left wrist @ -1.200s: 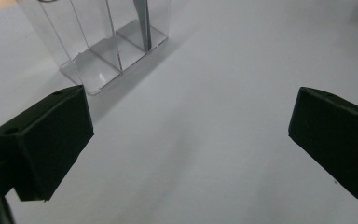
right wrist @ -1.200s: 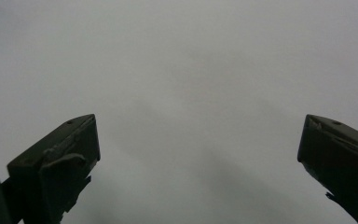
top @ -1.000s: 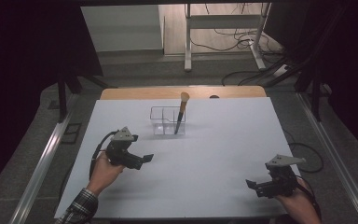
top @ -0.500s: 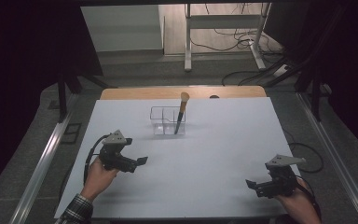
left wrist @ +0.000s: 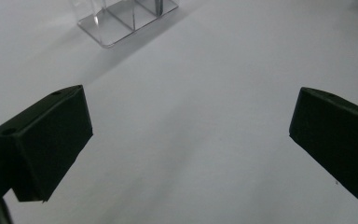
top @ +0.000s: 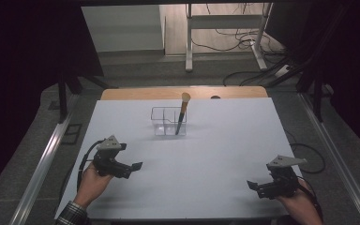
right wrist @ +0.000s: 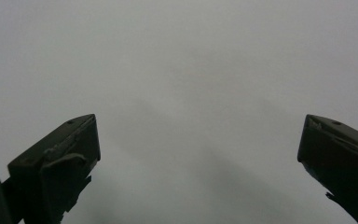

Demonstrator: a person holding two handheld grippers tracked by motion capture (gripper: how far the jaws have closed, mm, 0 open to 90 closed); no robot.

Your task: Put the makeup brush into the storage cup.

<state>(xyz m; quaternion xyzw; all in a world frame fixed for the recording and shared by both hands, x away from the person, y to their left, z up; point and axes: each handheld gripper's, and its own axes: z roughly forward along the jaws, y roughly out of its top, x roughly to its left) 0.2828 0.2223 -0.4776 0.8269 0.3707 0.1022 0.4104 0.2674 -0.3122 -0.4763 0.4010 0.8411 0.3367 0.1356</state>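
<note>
The white desk [top: 225, 159] takes up most of the high view, with a strip of bare wood along its far edge and dark floor and cables around it. Near its far middle stands a clear plastic organizer [top: 168, 122], a low box split into compartments by see-through walls. A makeup brush [top: 183, 112] stands in its right-hand compartment, leaning a little, its tan bristle head up and its dark handle down inside the box.

The left tongs [top: 133, 166] sit over the near left part of the desk, held in the person's left hand [top: 91, 183], with a cable looping off behind and a grey three-cornered plate on top. They point toward the middle of the desk, well apart from the organizer. In the left gripper view the left tongs [left wrist: 191, 140] stand wide apart with nothing between them, bare white desk below, and a corner of the organizer [left wrist: 121, 18] shows at the top edge.

The right tongs [top: 255, 186] are over the near right corner, in the person's right hand [top: 300, 204], pointing left. In the right gripper view the right tongs [right wrist: 198, 149] are likewise spread wide and hold nothing, with plain desk surface beyond them.
</note>
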